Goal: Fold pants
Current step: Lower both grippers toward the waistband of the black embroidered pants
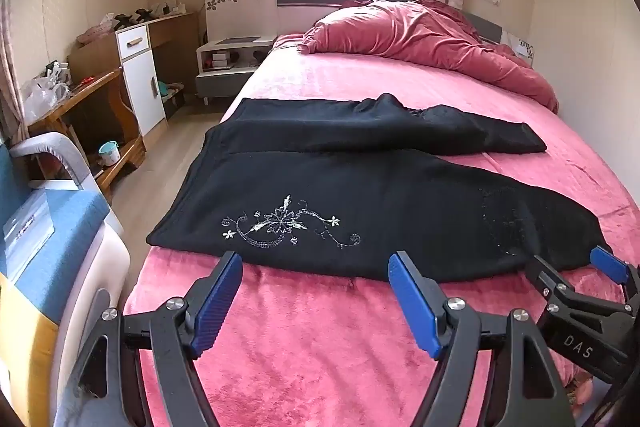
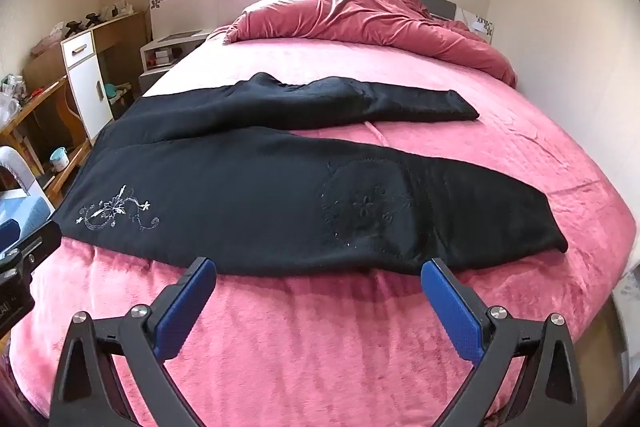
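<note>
pants [image 1: 360, 195] laid flat across bed [image 1: 320, 347], legs apart | left gripper [image 1: 316, 263] and right gripper [image 2: 320, 269] held released, nothing grasped, just short of near hem | near leg's edge should be pinched evenly, then lifted over far leg

The left gripper [image 2: 24, 267] is cut off by the right wrist view's edge. Items on the desk [image 1: 76, 95] are too small to identify.

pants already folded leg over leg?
No, the pants lie spread on the bed, the two legs apart and side by side.
</note>
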A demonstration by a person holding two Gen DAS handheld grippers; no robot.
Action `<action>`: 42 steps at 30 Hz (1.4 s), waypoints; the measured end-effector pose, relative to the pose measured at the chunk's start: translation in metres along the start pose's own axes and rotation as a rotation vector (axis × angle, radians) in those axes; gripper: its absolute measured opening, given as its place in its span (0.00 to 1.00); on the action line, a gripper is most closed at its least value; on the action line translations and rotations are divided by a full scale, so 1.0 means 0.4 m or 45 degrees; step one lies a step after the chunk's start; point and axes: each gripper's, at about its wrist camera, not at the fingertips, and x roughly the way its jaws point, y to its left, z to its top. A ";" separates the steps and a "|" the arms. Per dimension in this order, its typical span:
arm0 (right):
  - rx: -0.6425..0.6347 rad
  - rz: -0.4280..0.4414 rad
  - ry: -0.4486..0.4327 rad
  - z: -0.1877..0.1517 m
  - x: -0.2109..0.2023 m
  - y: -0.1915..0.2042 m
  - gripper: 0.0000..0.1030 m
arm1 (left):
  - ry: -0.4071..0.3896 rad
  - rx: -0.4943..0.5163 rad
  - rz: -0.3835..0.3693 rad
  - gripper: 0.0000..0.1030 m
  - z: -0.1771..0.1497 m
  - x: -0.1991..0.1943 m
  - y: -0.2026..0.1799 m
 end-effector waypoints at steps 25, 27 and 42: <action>-0.023 -0.027 -0.003 -0.003 0.009 -0.001 1.00 | 0.049 -0.021 -0.022 0.75 -0.017 0.038 0.018; -0.024 -0.024 0.005 -0.007 0.014 -0.002 1.00 | 0.036 -0.019 -0.035 0.75 -0.021 0.046 0.017; 0.194 0.283 0.220 -0.050 0.116 -0.094 1.00 | 0.331 -0.073 -0.143 0.96 -0.050 0.155 0.081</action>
